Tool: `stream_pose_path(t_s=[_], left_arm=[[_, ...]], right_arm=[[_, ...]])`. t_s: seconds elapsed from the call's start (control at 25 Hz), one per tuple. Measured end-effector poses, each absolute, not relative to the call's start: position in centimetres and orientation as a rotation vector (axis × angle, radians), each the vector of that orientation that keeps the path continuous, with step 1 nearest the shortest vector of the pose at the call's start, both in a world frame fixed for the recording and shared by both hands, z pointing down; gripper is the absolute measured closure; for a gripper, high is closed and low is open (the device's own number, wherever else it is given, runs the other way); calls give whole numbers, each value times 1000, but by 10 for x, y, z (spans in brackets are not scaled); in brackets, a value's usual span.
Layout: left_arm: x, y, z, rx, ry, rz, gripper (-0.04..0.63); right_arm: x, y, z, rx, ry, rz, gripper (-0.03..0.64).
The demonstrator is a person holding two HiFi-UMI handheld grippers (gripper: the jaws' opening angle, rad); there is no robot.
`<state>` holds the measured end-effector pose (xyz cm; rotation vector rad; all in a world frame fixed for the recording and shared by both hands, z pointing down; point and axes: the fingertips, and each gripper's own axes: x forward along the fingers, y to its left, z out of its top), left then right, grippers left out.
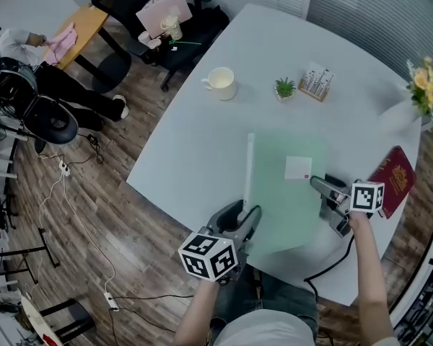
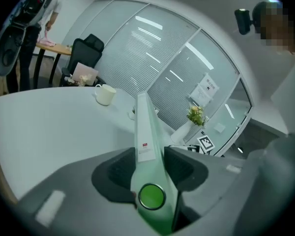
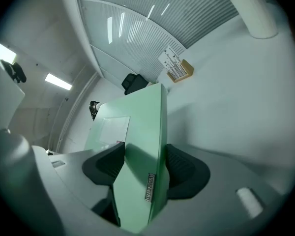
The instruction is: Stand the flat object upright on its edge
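A pale green flat folder (image 1: 285, 200) with a white label is held over the white table (image 1: 202, 143) near its front edge. It tilts, its whitish left edge raised. My left gripper (image 1: 247, 216) is shut on that near left edge. In the left gripper view the folder (image 2: 146, 132) runs edge-on between the jaws, a green snap button by the pads. My right gripper (image 1: 326, 192) is shut on the folder's right side. In the right gripper view the folder (image 3: 137, 132) stands nearly vertical between the dark pads (image 3: 187, 171).
A white mug (image 1: 221, 82), a small potted plant (image 1: 284, 87) and a card stand (image 1: 317, 83) sit at the table's far side. A red book (image 1: 395, 179) lies right of the right gripper, flowers (image 1: 426, 92) beyond it. Office chairs and a person stand off to the far left.
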<state>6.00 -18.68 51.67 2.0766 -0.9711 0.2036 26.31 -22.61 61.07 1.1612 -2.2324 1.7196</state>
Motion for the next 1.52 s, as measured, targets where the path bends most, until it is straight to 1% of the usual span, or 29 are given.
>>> stream_pose_path(t_s=[0.08,0.52,0.76,0.96,1.04,1.36,1.52], left_arm=[[60,-187,508,2126,-985,191,407],[52,-176,469,2400,-1164,151,408],[43,-168,473,2477,-1318,251,407],[33,-164,488,2544,-1462,416,408],[30,-163,497,2530,-1480,449,410],[25,-153,520,2412,-1503,430,410],[25,-149,522,2422,-1526,420,410]], right_arm=[[260,-233,598,1125,-2320,1657,327],[241,-264,514,962,-2663,1086,330],[224,-272,479,909,-2731,695,337],[207,-272,470,860,-2711,407,341],[201,-272,469,853,-2688,337,337],[187,-265,469,845,-2648,200,337],[187,-260,470,862,-2651,195,337]])
